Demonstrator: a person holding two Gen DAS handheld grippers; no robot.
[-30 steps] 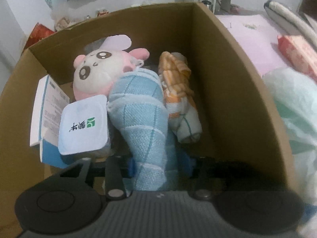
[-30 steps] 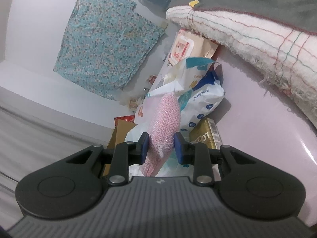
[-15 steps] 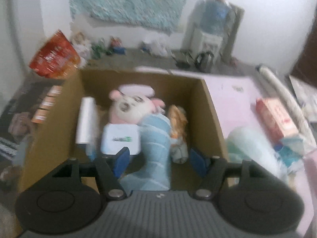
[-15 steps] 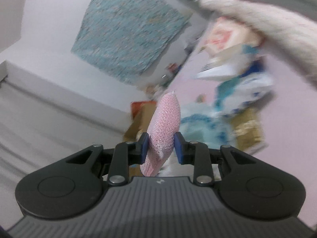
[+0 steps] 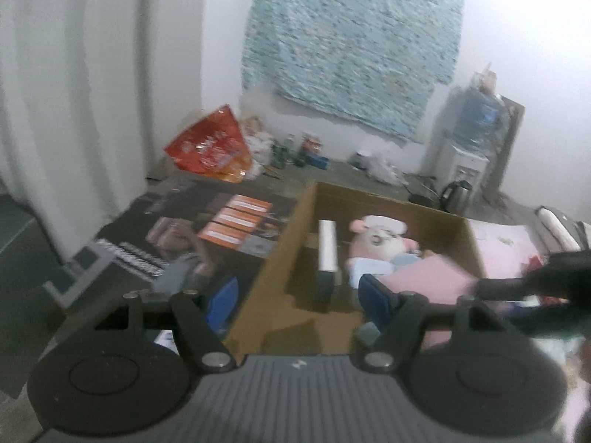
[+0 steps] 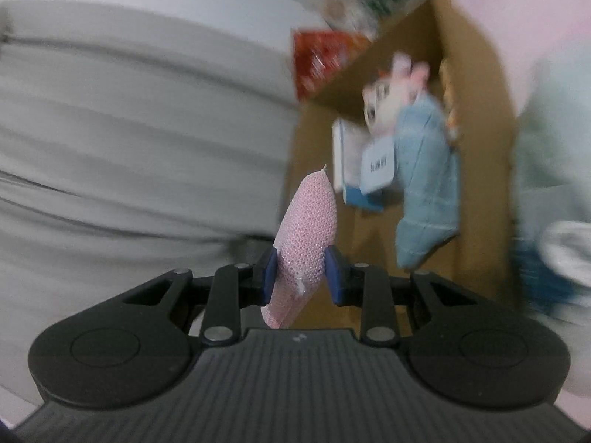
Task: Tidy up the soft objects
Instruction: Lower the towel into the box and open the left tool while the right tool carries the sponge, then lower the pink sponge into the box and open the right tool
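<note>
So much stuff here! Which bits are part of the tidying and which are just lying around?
Part of the job:
- pink mesh sponge, clamped in the right gripper
- cardboard box
- pink plush toy inside the box
- rolled blue cloth inside the box
- left gripper, jaws just opened, nothing between them

Just lying about:
- red snack bag
- electric kettle
- patterned wall cloth
- water dispenser

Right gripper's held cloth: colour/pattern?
Pink cloth with a fine white dotted mesh texture; clearest in the right wrist view, clamped in the right gripper.
</note>
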